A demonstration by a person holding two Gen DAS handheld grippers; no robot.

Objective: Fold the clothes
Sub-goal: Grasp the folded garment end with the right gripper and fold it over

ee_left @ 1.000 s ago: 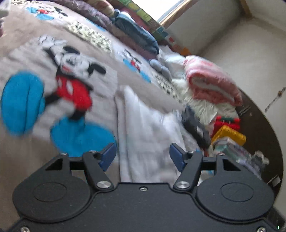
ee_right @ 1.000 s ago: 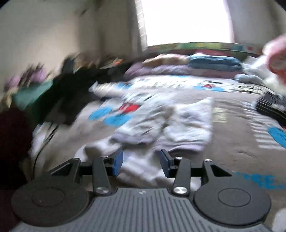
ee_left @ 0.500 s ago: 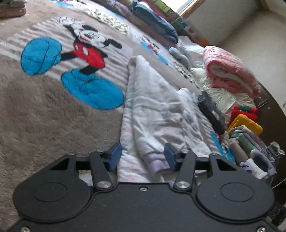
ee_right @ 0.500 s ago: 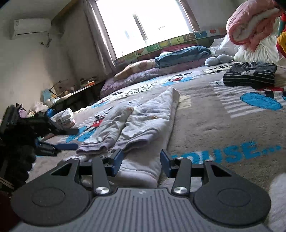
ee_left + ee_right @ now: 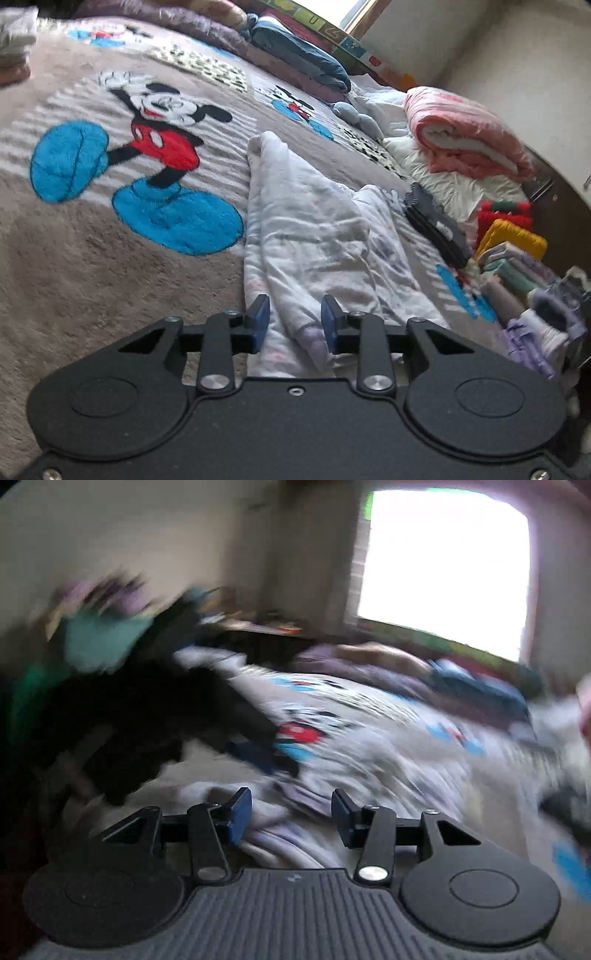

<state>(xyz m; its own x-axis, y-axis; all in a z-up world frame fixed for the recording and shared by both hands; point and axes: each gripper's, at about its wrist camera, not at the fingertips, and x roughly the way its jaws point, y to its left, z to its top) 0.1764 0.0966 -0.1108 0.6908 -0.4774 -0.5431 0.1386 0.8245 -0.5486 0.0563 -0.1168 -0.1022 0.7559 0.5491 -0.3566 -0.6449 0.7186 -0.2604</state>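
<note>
A white garment with a lilac cuff (image 5: 306,229) lies in a long fold on the beige cartoon-mouse blanket (image 5: 74,258). My left gripper (image 5: 294,321) is low over the garment's near end. Its jaws are closing, and the cuffed fold lies between the blue pads (image 5: 260,321), which do not clearly pinch it. The right wrist view is smeared by motion. There my right gripper (image 5: 291,814) stands open just above the pale cloth (image 5: 280,845), with nothing pinched between its pads.
A rolled pink quilt (image 5: 469,136), a folded black striped garment (image 5: 436,225) and a row of folded clothes (image 5: 517,266) line the bed's right side. Blue pillows (image 5: 303,55) lie at the head. A dark blurred mass (image 5: 129,720) fills the right view's left, under a bright window (image 5: 443,565).
The left jaws have narrowed around the garment's cuffed end. The right gripper has swung and rolled, so its view went from sharp to blurred and now faces the window wall.
</note>
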